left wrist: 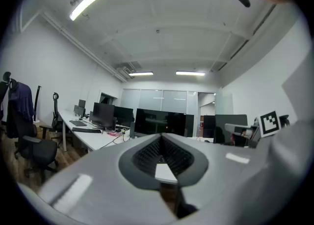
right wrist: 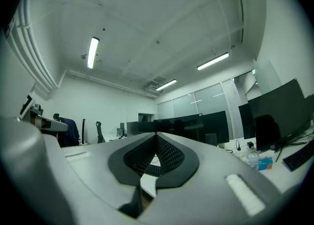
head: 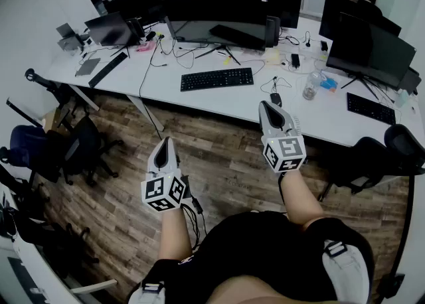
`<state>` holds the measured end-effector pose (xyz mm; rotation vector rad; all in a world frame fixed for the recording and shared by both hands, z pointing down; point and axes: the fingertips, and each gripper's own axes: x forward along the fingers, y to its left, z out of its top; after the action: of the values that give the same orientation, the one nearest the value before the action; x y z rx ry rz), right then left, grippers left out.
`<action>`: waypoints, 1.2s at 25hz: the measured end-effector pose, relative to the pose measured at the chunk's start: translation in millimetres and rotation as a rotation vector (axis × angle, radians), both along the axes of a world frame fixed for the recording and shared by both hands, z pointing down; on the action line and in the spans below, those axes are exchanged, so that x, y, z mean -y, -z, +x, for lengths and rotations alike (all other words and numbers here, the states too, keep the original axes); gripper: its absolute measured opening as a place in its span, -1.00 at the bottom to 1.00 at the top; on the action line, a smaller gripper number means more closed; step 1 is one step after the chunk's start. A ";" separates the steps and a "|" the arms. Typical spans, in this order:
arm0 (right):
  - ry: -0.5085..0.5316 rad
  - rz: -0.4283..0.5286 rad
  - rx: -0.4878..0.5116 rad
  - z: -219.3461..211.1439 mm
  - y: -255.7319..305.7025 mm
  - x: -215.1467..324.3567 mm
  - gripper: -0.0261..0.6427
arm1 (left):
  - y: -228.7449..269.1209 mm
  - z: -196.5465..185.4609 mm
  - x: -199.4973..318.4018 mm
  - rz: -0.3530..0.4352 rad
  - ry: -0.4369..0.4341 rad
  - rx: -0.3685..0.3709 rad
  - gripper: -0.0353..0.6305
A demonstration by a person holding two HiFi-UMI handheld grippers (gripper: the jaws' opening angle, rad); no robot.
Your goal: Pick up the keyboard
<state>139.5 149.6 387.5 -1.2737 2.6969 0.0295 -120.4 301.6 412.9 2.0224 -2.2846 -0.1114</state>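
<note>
A black keyboard (head: 217, 79) lies flat on the white desk (head: 199, 100), in front of a wide dark monitor (head: 216, 22). Both grippers hover over the wooden floor, short of the desk's near edge. My left gripper (head: 164, 142) is shut and holds nothing; it sits well below and left of the keyboard. My right gripper (head: 267, 105) is also shut and empty, close to the desk edge and right of the keyboard. In the right gripper view the closed jaws fill the lower frame, and a strip of dark keys (right wrist: 149, 170) shows through their gap. The left gripper view's jaws hide the keyboard.
A second keyboard (head: 370, 107) lies at the right under another monitor (head: 370, 50). A water bottle (head: 311, 85), a mouse (head: 275, 99) and loose cables lie near the right gripper. Office chairs stand at the left (head: 63, 147) and right (head: 402, 150).
</note>
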 end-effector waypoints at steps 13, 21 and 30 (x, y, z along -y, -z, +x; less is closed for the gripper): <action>-0.038 -0.006 -0.033 -20.2 -4.5 -16.6 -0.93 | -0.6 -24.8 -8.9 0.003 -0.014 0.018 -0.74; -0.094 -0.015 -0.025 -24.3 -5.6 -7.8 -0.93 | -3.2 -32.0 3.1 -0.005 -0.072 0.059 -0.74; -0.144 -0.027 -0.049 -28.9 -18.7 32.0 -0.94 | -15.6 -49.9 44.0 -0.008 -0.084 0.050 -0.73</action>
<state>110.6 117.6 406.2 -1.4925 2.6486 0.0428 -170.3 257.5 428.6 2.1372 -2.2209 -0.0469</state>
